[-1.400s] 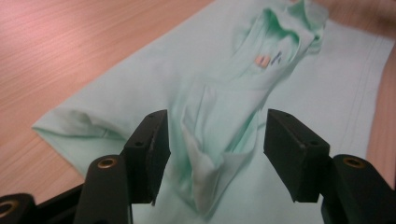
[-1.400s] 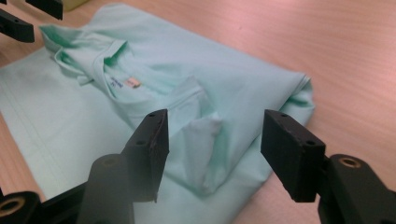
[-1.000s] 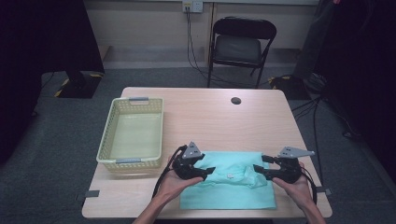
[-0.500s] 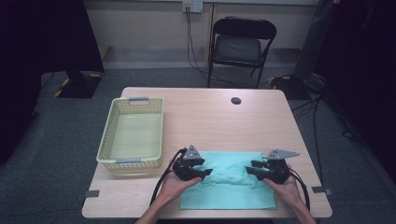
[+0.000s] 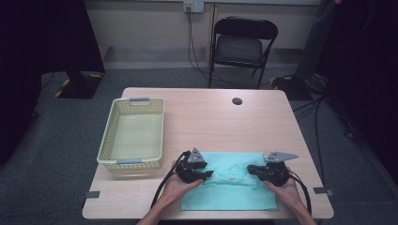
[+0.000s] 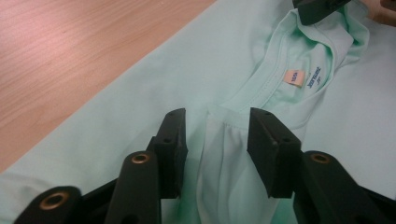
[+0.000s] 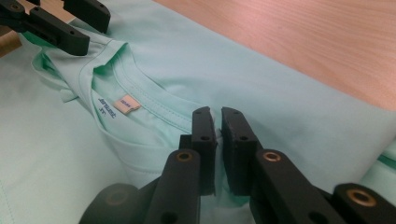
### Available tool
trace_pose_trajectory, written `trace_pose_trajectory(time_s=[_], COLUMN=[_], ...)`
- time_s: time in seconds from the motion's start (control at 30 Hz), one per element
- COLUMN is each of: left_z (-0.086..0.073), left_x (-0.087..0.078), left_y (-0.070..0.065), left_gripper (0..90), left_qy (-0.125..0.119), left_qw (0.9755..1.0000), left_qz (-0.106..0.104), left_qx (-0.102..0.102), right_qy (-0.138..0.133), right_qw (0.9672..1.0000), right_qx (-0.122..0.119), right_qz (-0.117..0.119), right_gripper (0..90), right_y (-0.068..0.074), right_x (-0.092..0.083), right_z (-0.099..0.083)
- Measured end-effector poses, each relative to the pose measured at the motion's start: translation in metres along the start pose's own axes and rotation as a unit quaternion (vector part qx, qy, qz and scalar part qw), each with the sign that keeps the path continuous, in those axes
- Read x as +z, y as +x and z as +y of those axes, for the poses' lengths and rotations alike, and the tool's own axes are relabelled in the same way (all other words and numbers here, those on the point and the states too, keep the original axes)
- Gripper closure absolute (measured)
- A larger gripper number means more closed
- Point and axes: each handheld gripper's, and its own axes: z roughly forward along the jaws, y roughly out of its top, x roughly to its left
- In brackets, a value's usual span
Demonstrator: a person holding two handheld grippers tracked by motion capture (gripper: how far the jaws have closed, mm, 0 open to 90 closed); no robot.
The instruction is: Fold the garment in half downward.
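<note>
Grey carpet is seen around one light wooden desk [image 5: 206, 112], behind which one black folding chair [image 5: 239, 47] is placed against the wall. One mint-green T-shirt [image 5: 230, 197] is spread flat at the near edge of the desk, its neckline with one small orange label [image 6: 293, 77] turned up between two tools. One cream plastic basket [image 5: 133, 133] is set on the left part of the desk, just beside the shirt; nothing is seen inside it. One small dark round object [image 5: 237, 101] is seen near the far edge.

The left tool [image 5: 206, 174] is laid on the shirt by the collar; its jaws have just been closing, a raised fold of fabric is seen between them, and gaps are still seen at both pads. The right tool [image 5: 252, 169] has just been closing too, and its jaws are pinched onto a fold of the shirt beside the neckline.
</note>
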Motion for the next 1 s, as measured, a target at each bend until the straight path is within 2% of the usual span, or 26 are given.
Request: trace_pose_trajectory(time_s=[0.07, 0.1, 0.13, 0.17, 0.27, 0.3, 0.37, 0.4, 0.63, 1.0], left_z=[0.001, 0.002, 0.002, 0.001, 0.000, 0.000, 0.000, 0.000, 0.003, 0.004], left_x=[0.002, 0.006, 0.006, 0.009, 0.013, 0.014, 0.014, 0.013, 0.008, -0.002], left_y=[-0.002, -0.005, -0.005, -0.008, -0.010, -0.010, -0.010, -0.010, -0.010, -0.010], left_gripper=[61.5, 64.4, 64.6, 66.1, 67.1, 72.3, 75.5, 83.2, 85.0, 85.1], left_qy=[-0.001, 0.005, 0.005, 0.011, 0.020, 0.019, 0.017, 0.015, -0.001, -0.019], left_qw=[1.0000, 0.9998, 0.9998, 0.9995, 0.9991, 0.9993, 0.9994, 0.9993, 0.9999, 0.9998], left_qz=[0.000, 0.009, 0.009, 0.011, 0.017, 0.014, 0.011, 0.017, 0.004, -0.001], left_qx=[0.005, 0.019, 0.019, 0.028, 0.032, 0.031, 0.029, 0.028, 0.013, 0.008], right_qy=[0.000, 0.001, 0.001, 0.002, 0.002, 0.002, 0.002, 0.006, 0.004, -0.010], right_qw=[1.0000, 1.0000, 1.0000, 1.0000, 1.0000, 1.0000, 1.0000, 1.0000, 1.0000, 0.9999], right_qx=[0.001, 0.001, 0.001, 0.002, 0.001, 0.002, 0.003, 0.003, 0.005, 0.006], right_qz=[0.000, -0.001, -0.001, -0.002, -0.002, -0.001, -0.001, -0.002, -0.001, 0.006], right_gripper=[84.5, 84.3, 84.3, 84.3, 84.3, 84.3, 84.2, 84.2, 84.3, 84.4], right_y=[0.000, -0.001, -0.001, -0.001, -0.001, 0.000, -0.001, -0.001, -0.002, 0.002], right_x=[0.000, 0.001, 0.001, 0.001, 0.001, 0.001, 0.001, 0.002, 0.001, -0.004], right_z=[0.000, 0.000, 0.000, 0.000, -0.001, -0.001, -0.001, -0.003, -0.003, -0.001])
